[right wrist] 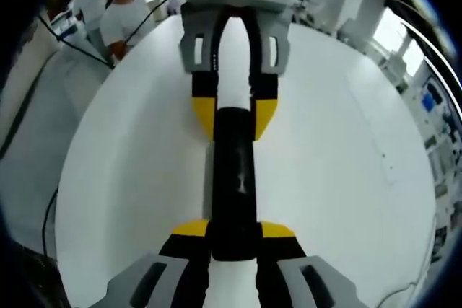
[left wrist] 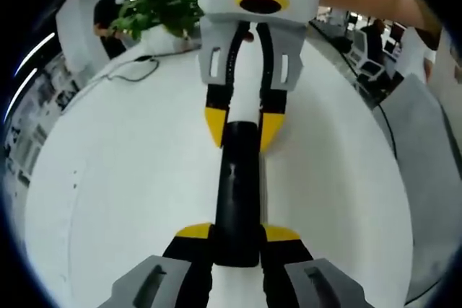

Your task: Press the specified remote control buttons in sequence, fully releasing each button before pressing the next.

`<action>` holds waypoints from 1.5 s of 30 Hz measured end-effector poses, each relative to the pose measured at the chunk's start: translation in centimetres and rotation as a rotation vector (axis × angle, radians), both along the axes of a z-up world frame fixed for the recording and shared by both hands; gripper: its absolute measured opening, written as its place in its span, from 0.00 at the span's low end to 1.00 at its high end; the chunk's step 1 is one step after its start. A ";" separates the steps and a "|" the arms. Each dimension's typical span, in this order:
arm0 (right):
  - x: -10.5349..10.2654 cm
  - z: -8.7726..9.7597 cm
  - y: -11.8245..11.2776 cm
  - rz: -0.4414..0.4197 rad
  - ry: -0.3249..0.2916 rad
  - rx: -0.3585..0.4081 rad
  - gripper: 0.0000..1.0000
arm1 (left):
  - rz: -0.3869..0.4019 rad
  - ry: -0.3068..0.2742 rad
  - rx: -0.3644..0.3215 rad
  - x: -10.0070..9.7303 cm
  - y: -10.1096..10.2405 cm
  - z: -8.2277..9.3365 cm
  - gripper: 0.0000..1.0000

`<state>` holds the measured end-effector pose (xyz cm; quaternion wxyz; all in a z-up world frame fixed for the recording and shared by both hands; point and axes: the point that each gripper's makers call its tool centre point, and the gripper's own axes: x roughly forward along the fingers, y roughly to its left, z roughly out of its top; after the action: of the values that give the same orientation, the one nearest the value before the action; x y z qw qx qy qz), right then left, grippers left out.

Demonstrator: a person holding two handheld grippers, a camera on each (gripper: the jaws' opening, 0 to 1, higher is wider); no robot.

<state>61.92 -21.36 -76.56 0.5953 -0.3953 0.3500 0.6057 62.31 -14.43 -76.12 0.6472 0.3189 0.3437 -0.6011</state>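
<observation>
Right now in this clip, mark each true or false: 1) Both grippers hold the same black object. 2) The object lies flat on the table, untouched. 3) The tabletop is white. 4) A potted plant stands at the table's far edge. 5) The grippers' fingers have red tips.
1) True: the left gripper and right gripper clamp opposite ends of the black remote.
2) False: it is gripped at both ends.
3) True: the table is white.
4) True: a green plant shows in the left gripper view.
5) False: the fingers have yellow tips.
</observation>
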 end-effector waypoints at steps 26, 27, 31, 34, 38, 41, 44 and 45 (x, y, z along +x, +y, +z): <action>-5.9 2.0 -0.8 -0.003 -0.012 0.025 0.21 | -0.024 -0.016 -0.003 -5.6 -0.8 2.2 0.24; -6.2 2.0 -0.8 -0.003 -0.012 0.024 0.21 | -0.024 -0.016 -0.003 -6.0 -0.9 2.2 0.24; -7.3 2.2 -0.9 0.001 -0.014 0.022 0.21 | -0.024 -0.018 -0.004 -6.8 -0.7 2.3 0.24; -8.2 2.3 -0.9 0.000 -0.012 0.026 0.21 | -0.024 -0.015 -0.006 -7.4 -0.6 2.3 0.24; -9.2 2.2 -0.8 -0.002 -0.009 0.034 0.21 | -0.027 -0.012 -0.005 -8.7 -0.6 2.2 0.24; -10.0 2.0 -0.7 0.000 -0.008 0.035 0.21 | -0.028 -0.013 -0.004 -9.6 -0.7 2.1 0.24; -10.8 1.8 -0.7 0.002 -0.004 0.034 0.21 | -0.030 -0.014 -0.005 -10.5 -0.7 1.9 0.24; -11.0 1.7 -0.7 0.003 0.000 0.034 0.21 | -0.030 -0.006 -0.005 -10.9 -0.8 1.8 0.24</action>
<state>50.92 -22.08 -74.82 0.6011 -0.3856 0.3388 0.6125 51.40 -15.19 -74.34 0.6401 0.3241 0.3353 -0.6105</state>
